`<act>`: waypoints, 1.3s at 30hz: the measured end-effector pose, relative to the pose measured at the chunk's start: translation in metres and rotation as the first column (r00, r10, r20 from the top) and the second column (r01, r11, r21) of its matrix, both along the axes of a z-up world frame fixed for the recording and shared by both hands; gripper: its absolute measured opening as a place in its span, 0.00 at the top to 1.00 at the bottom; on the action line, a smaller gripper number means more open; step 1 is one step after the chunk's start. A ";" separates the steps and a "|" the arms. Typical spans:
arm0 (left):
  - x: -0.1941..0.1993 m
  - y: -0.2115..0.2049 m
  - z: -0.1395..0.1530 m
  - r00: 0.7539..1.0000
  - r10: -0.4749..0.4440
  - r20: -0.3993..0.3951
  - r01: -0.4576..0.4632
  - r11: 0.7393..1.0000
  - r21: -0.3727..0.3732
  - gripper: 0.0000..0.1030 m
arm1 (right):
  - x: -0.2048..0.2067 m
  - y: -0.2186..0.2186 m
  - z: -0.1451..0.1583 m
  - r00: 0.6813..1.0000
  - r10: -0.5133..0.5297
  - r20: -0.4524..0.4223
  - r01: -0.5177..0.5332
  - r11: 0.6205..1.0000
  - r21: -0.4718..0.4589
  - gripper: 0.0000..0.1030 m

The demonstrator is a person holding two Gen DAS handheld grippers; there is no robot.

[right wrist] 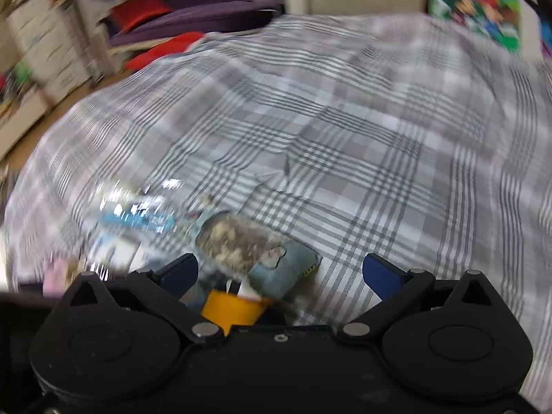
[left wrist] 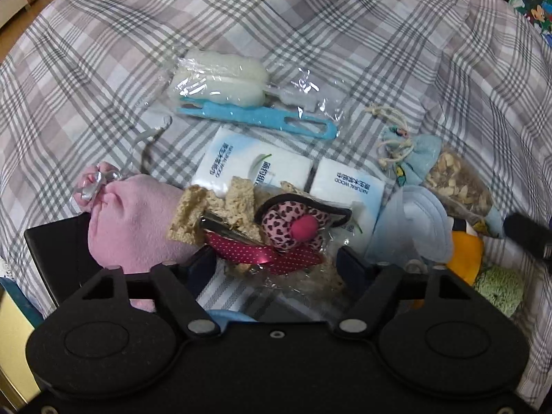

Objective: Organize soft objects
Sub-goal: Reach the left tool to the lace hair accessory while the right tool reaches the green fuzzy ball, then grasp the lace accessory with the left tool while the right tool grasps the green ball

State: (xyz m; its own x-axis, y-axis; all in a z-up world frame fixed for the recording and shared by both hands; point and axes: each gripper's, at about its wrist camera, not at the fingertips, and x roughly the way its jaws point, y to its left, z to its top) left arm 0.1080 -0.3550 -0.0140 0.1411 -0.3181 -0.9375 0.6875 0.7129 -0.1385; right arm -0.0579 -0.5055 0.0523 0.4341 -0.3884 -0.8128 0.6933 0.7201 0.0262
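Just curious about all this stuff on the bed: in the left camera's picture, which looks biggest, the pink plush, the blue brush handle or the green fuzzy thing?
1. Pink plush, though it lies nearest the camera, which inflates it.
2. Blue brush handle: long but thin.
3. Green fuzzy thing, partly hidden by the gripper, so unsure.

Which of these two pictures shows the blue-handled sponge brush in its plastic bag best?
The left wrist view: the sponge brush lies sharp and whole on the plaid sheet. The right wrist view shows only a blurred blue streak.
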 end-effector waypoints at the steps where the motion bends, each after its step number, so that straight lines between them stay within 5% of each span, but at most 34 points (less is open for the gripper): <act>1: -0.001 0.000 0.001 1.000 0.000 0.003 0.000 1.000 -0.002 0.34 | 0.001 0.001 -0.001 1.000 0.022 -0.002 -0.022 1.000 0.006 0.01; 10: 0.000 0.003 0.022 1.000 0.008 0.024 -0.007 1.000 -0.018 0.40 | -0.016 0.004 -0.009 0.994 0.045 -0.095 -0.051 0.997 -0.061 0.02; 20: -0.006 0.018 0.055 0.999 -0.012 0.041 0.015 0.998 -0.059 0.40 | -0.043 -0.006 -0.049 0.998 -0.001 -0.059 0.008 0.994 0.112 0.02; 26: -0.012 0.048 0.071 0.998 -0.011 0.056 0.015 0.998 -0.065 0.40 | -0.054 -0.008 -0.045 0.998 0.004 0.068 -0.020 0.972 0.233 0.42; 39: 0.006 0.176 0.072 0.982 0.134 0.135 -0.138 0.990 0.018 0.40 | -0.072 0.004 -0.043 0.975 -0.148 0.164 0.117 0.975 0.189 0.46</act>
State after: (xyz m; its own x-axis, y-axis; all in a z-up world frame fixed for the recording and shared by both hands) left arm 0.1141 -0.1791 0.0578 0.3055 -0.2617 -0.9155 0.5947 0.8033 -0.0312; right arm -0.1303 -0.5020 0.0096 0.5308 -0.3091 -0.7891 0.7553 0.5950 0.2750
